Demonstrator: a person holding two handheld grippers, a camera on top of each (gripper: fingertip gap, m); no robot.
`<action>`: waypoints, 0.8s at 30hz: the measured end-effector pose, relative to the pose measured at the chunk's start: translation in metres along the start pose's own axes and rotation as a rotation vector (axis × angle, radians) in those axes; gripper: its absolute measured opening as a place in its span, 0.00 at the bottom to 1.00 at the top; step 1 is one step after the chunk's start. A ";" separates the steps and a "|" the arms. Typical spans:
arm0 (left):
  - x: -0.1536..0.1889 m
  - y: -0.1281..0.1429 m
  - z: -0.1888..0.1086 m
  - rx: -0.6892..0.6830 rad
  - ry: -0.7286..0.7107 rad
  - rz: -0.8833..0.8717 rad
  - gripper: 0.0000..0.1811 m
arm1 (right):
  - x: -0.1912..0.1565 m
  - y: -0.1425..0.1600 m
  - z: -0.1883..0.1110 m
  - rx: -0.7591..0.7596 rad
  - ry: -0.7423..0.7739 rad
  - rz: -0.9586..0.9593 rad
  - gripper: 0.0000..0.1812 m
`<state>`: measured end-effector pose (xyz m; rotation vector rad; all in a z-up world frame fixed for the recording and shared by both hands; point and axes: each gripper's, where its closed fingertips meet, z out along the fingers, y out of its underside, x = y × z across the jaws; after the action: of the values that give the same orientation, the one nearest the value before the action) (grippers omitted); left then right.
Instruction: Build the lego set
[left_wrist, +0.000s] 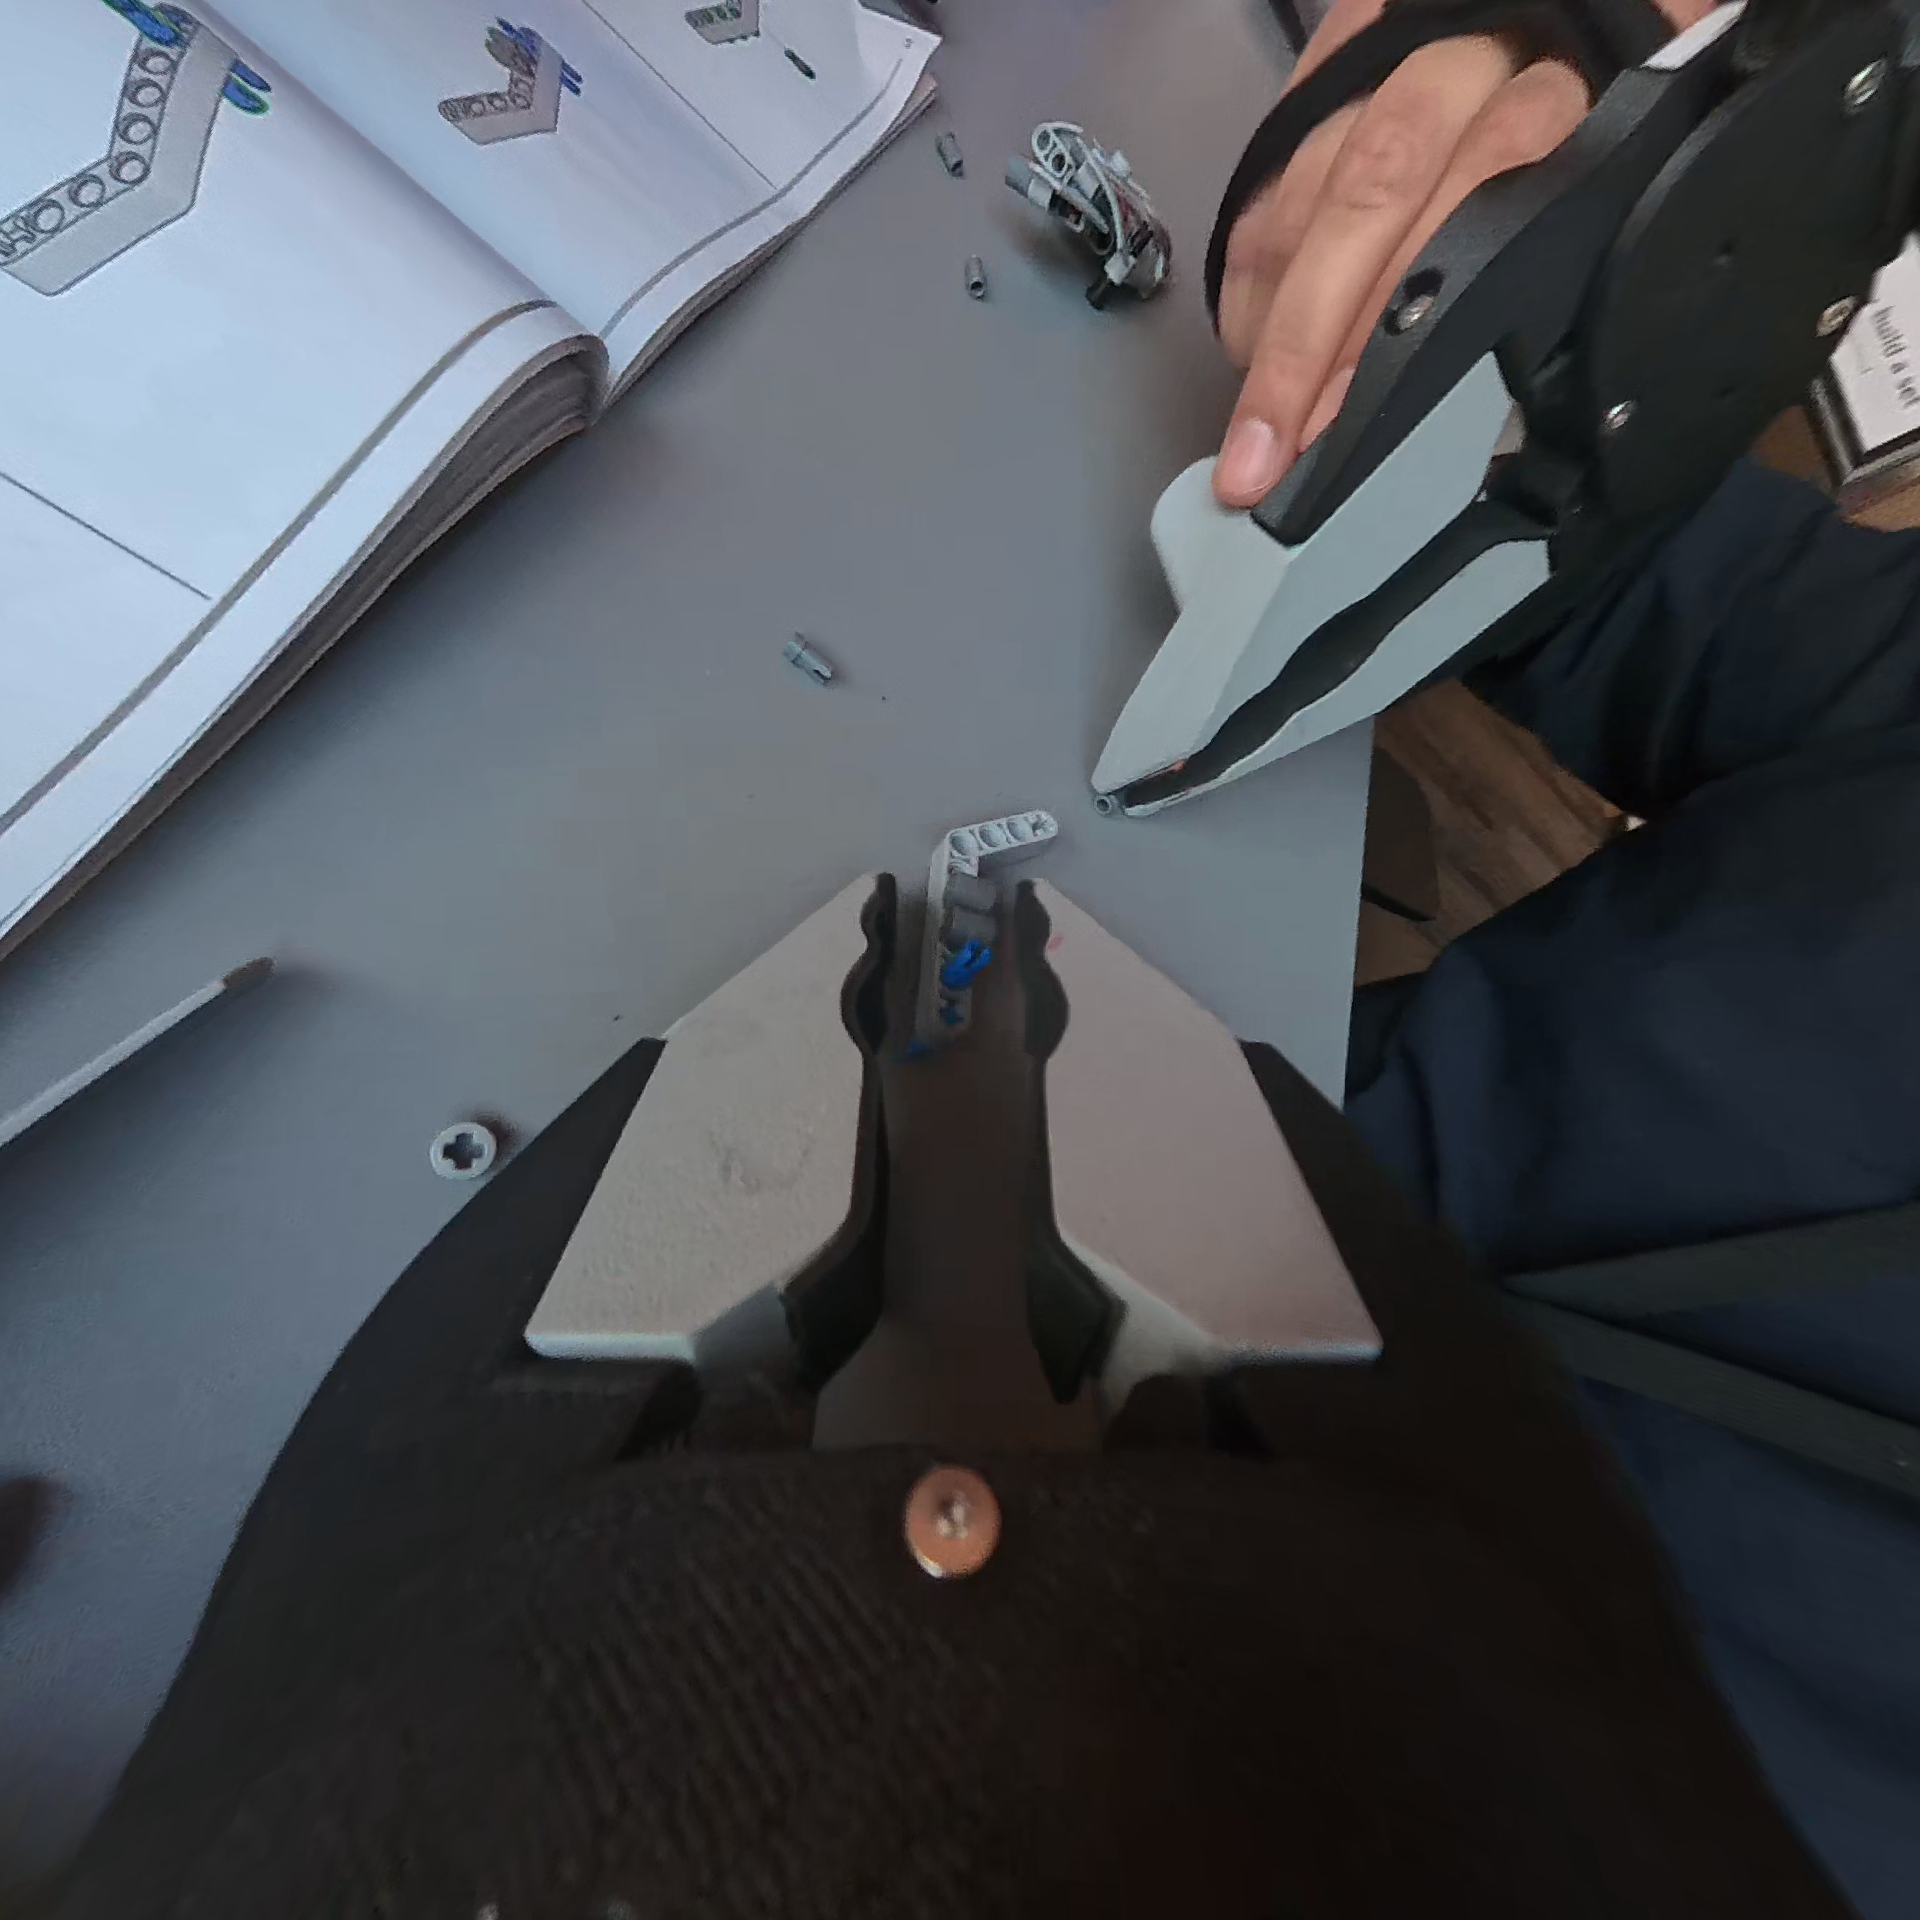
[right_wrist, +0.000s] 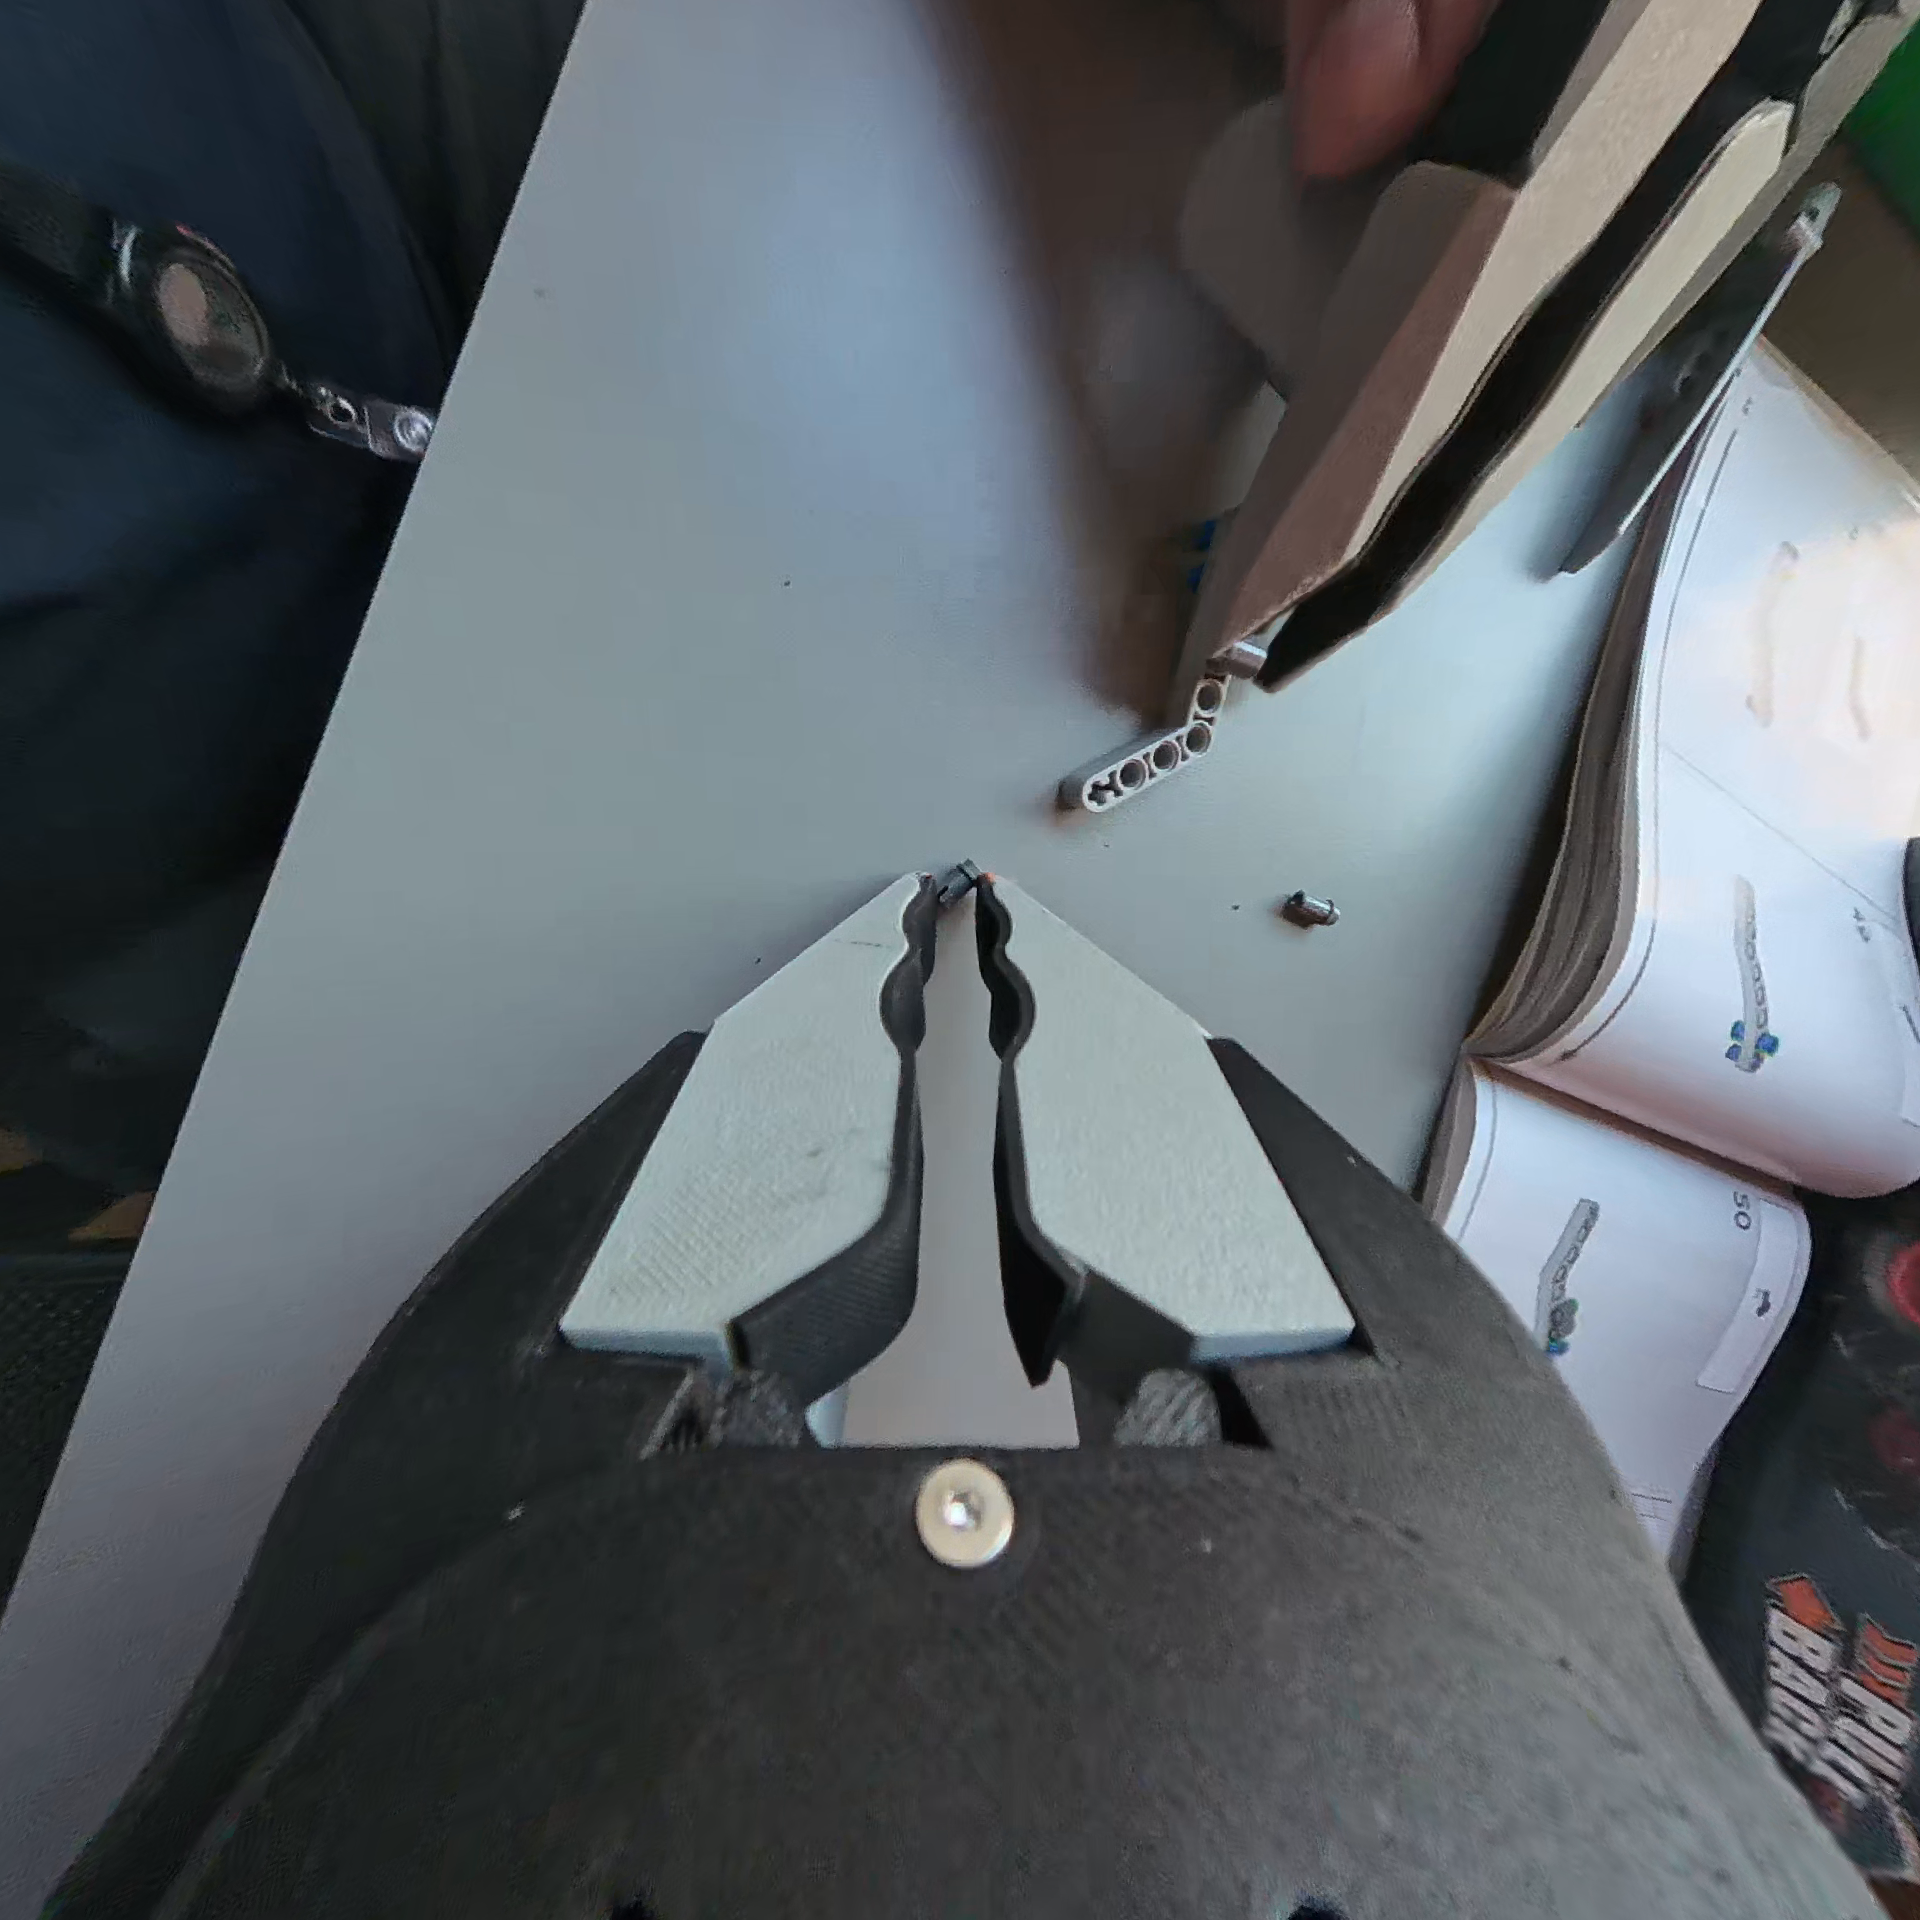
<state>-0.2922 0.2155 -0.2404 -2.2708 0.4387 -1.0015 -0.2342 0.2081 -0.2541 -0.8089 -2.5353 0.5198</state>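
My left gripper (left_wrist: 954, 891) is shut on a bent grey beam (left_wrist: 961, 935) with blue and grey pins in it; the beam's short arm sticks out past the fingertips. The same beam shows in the right wrist view (right_wrist: 1143, 764), under the left gripper (right_wrist: 1262, 665). My right gripper (right_wrist: 954, 883) is shut on a small dark grey pin (right_wrist: 961, 876) at its very tips. In the left wrist view the right gripper (left_wrist: 1127, 802) hovers just right of the beam's end, the pin (left_wrist: 1103, 803) pointing towards it, a small gap between them.
An open instruction booklet (left_wrist: 312, 312) lies at the far left of the grey table (left_wrist: 623, 831). Loose grey pins (left_wrist: 808, 659) (right_wrist: 1309, 910), a small part-built assembly (left_wrist: 1101, 208) and a round grey piece (left_wrist: 464, 1151) lie about. The table edge (left_wrist: 1361, 935) is close, beside a person's lap. My right fingertips sit around 7 cm from my left ones.
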 end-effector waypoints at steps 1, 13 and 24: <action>0.000 -0.001 -0.001 0.011 0.003 -0.003 0.14 | 0.000 -0.001 0.000 0.021 0.003 0.015 0.02; 0.040 0.009 -0.003 0.078 -0.082 0.185 0.10 | 0.005 -0.013 -0.006 0.202 0.019 0.141 0.00; 0.041 0.013 0.025 -0.038 -0.372 0.566 0.03 | 0.002 -0.024 -0.002 0.261 -0.114 0.319 0.00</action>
<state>-0.2476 0.1943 -0.2394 -2.1119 0.8709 -0.2832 -0.2454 0.1920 -0.2408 -1.1147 -2.3771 1.0018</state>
